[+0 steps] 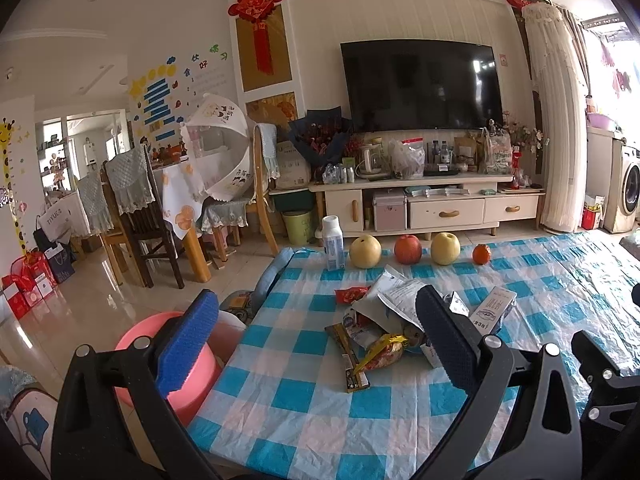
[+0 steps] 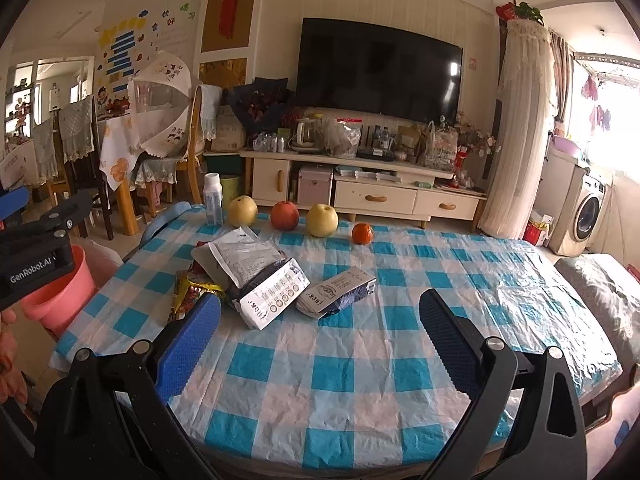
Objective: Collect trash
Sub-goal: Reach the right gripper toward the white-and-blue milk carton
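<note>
Both claws, left gripper [image 1: 316, 340] and right gripper [image 2: 320, 332], stood apart and empty, since the wrappers [image 2: 256, 276] lay ungrasped near the pink bin [image 1: 188, 364].

A blue-and-white checked tablecloth [image 2: 360, 360] covers the table. Along its far edge stand a white bottle [image 2: 212, 200] with a pale blue label, a yellow pear [image 2: 242, 211], a red apple [image 2: 285, 215], a second yellow pear [image 2: 322, 220] and an orange tangerine [image 2: 362, 233]. Near the left edge lie white-and-navy cartons [image 2: 272, 296], a grey-white printed bag [image 2: 240, 256], a yellow-and-red wrapper [image 1: 382, 352] and a red wrapper [image 1: 350, 294]. Beside the left edge sits a pink bin [image 1: 192, 372]. Both grippers have blue pads [image 2: 188, 344] on black frames.
</note>
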A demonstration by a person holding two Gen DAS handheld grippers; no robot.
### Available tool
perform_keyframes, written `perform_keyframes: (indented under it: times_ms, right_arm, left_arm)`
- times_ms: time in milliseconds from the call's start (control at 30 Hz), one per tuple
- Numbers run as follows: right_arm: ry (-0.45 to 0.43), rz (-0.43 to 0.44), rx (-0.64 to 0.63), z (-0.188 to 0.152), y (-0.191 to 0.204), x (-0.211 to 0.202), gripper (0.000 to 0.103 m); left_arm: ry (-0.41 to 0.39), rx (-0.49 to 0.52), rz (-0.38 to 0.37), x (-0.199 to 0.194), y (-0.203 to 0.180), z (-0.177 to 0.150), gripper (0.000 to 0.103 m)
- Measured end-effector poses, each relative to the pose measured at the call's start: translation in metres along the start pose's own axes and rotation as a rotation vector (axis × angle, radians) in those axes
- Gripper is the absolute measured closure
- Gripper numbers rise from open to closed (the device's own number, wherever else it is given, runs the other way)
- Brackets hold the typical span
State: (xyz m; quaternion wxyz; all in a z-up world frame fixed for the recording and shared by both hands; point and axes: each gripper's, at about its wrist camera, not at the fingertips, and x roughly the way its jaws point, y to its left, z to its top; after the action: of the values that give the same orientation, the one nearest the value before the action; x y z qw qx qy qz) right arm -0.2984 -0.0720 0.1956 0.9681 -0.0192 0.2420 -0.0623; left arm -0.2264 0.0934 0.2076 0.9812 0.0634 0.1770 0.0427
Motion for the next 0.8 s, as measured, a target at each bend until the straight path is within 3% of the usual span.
perform_keyframes:
  times_ms: [800]
  right_arm:
    - [0.016, -0.005, -0.003, -0.001, -0.011, 0.002, 0.005]
  left_arm:
    - [0.030, 0.019, 0.007, 0.003, 0.000, -0.005, 0.004]
